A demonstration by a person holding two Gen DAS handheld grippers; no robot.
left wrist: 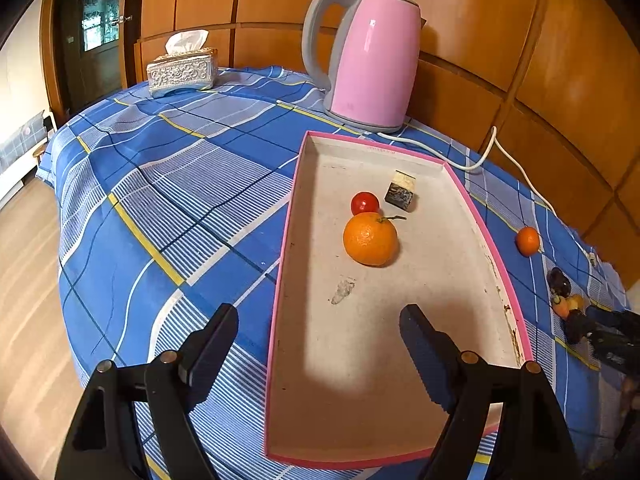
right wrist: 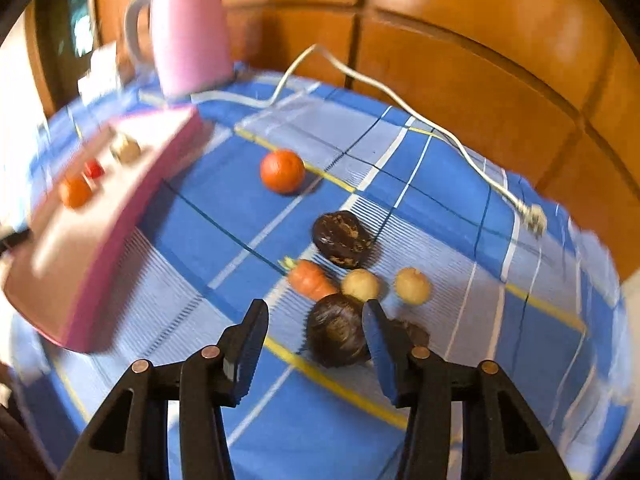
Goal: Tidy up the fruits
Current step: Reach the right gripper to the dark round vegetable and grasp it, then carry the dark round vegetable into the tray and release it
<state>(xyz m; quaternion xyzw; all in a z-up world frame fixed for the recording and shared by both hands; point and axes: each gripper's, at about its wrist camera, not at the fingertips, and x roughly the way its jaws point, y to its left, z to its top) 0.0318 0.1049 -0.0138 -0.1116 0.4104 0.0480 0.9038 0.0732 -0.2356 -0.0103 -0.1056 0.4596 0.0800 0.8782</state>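
Note:
A pink-rimmed tray (left wrist: 472, 204) holds a large orange (left wrist: 370, 239), a red tomato (left wrist: 364, 202) and a dark block (left wrist: 401, 191). My left gripper (left wrist: 320, 310) hangs open over the tray's near end, empty. On the cloth right of the tray (right wrist: 120, 208) lie a small orange (right wrist: 282, 171), a dark oval fruit (right wrist: 342, 238), a small carrot (right wrist: 310, 278) and two pale round fruits (right wrist: 360, 285). My right gripper (right wrist: 316, 306) is above a dark round fruit (right wrist: 338, 336); its jaws stand partly apart and the left pad is off the fruit.
A pink kettle (left wrist: 372, 60) stands behind the tray, and its white cord (right wrist: 400, 104) trails across the blue checked cloth (left wrist: 180, 184) to the right edge. A silver tissue box (left wrist: 182, 70) sits at the far left corner. Wooden panels back the table.

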